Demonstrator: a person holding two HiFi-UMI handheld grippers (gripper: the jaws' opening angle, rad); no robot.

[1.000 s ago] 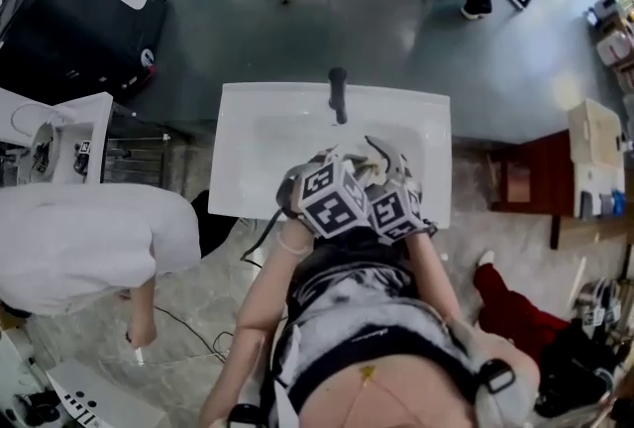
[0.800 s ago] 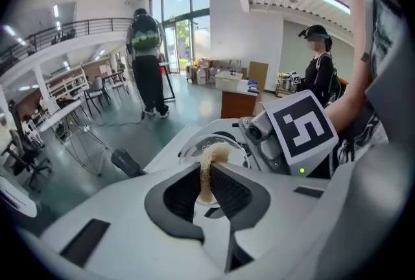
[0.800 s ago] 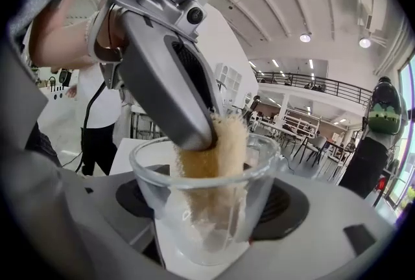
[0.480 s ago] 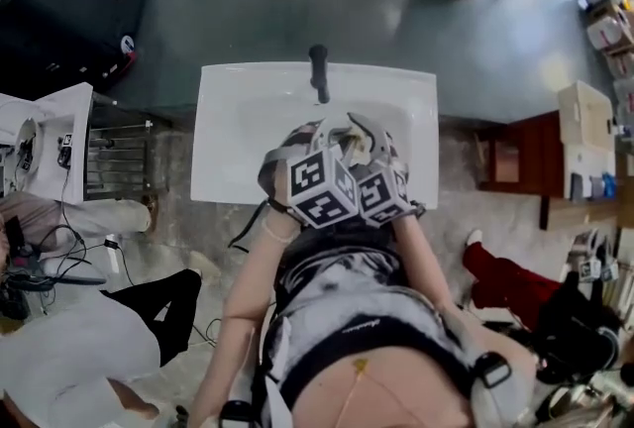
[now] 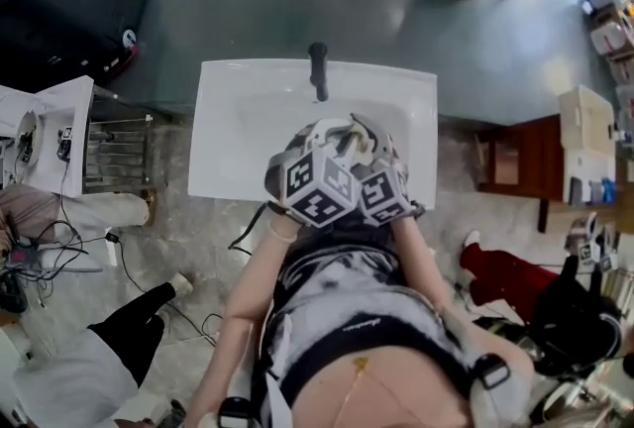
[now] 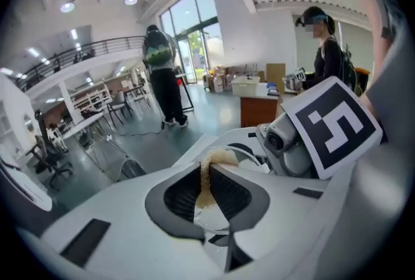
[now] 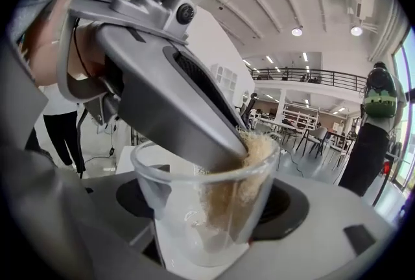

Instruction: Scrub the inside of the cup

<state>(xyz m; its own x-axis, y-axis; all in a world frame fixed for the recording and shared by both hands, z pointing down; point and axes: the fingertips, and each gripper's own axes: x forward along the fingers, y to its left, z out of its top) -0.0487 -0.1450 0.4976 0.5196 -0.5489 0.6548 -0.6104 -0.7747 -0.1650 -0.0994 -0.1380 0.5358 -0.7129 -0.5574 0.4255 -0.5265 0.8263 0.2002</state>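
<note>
Cup (image 7: 174,210) clamped between right gripper (image 7: 211,207) jaws, above sink (image 5: 228,139). Left gripper (image 6: 206,185) jaws closing on tan scrub pad (image 6: 214,159) inside it. Risk: a hard scrub levers the glass loose; its seating looks shallow, though that is unclear.

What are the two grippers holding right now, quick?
Left gripper: fingers closing on the beige scrubber.
Right gripper: closed on the glass cup.
</note>
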